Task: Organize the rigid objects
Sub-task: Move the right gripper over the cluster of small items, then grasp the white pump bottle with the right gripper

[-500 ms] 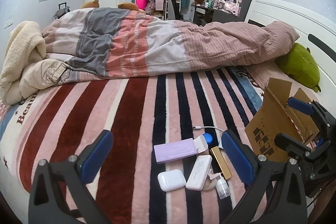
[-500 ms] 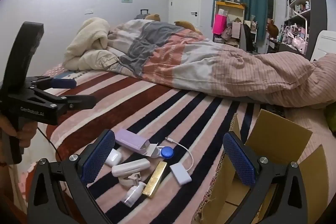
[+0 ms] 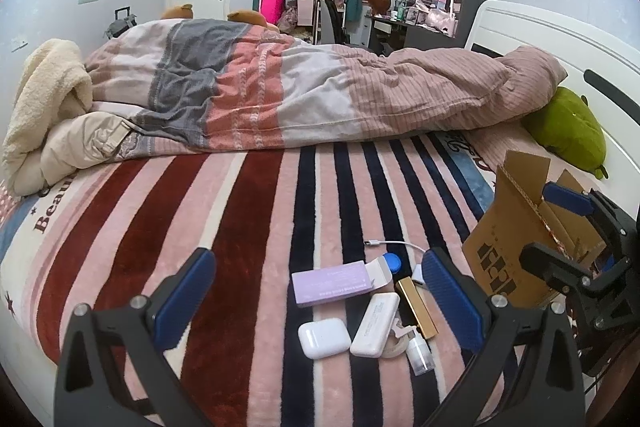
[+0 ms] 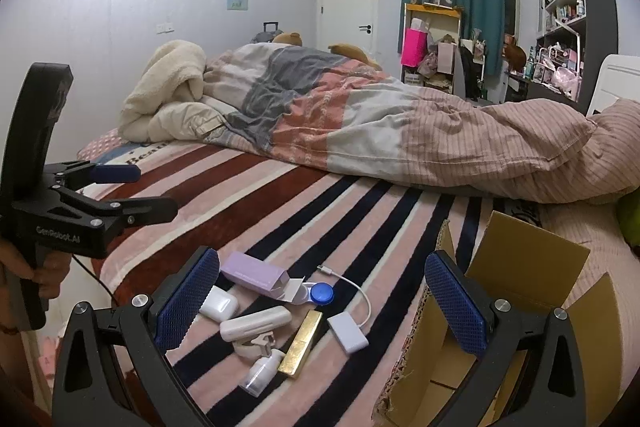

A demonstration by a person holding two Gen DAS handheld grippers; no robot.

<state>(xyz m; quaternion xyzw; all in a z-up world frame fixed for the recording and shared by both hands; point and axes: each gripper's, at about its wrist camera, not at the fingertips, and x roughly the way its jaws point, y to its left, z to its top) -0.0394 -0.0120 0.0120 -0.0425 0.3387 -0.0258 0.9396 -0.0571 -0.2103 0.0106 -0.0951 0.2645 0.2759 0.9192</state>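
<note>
Rigid objects are gathered in a small heap on the striped blanket (image 3: 248,227), at about 6 o'clock in both wrist views: a lilac carton (image 3: 331,283) with its flap open, a white earbud case (image 3: 323,338), a white oblong case (image 3: 375,325), a gold bar-shaped box (image 3: 417,307), a small spray bottle (image 3: 419,348), a blue-capped item (image 3: 393,263) and a white adapter (image 4: 347,333) with its cable. The cardboard box (image 3: 508,259) is set open at about 3 o'clock of the heap, just beside it.

Compared with half a second ago, almost nothing is changed: the heap is undisturbed, and only a slight shift of framing is noticed. The left gripper (image 3: 316,301) is held spread wide, the heap lying between its blue pads toward the right one. The right gripper (image 4: 320,305) is likewise spread wide and empty, hovering with heap and box edge framed between its fingers.

Sorting is therefore judged not yet begun; no item is seen to be in the box, whose inside is mostly hidden. A first pick from the heap is probably being lined up.
</note>
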